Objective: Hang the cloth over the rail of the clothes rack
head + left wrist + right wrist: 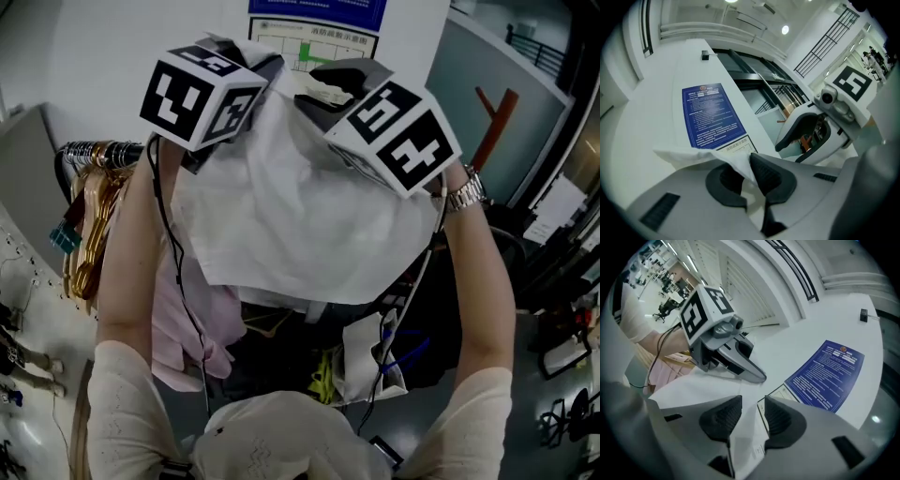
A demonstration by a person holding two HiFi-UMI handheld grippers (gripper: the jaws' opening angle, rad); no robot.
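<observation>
A white cloth (300, 225) is held up high in front of a white wall, spread between my two grippers and hanging down over my arms. My left gripper (749, 164) is shut on the cloth's (708, 157) upper edge; in the head view it (246, 58) sits at the top left corner. My right gripper (752, 411) has its pads apart, a fold of the cloth (745, 437) lying loose in the gap; in the head view it (330, 89) is at the top right. The rack's rail (98, 150) runs lower left, apart from the cloth.
Wooden hangers (89, 225) hang on the rail, and a pink garment (178, 328) hangs below my left arm. A blue notice (710, 115) is fixed on the wall just ahead. Dark bags and clutter (375, 356) lie on the floor below.
</observation>
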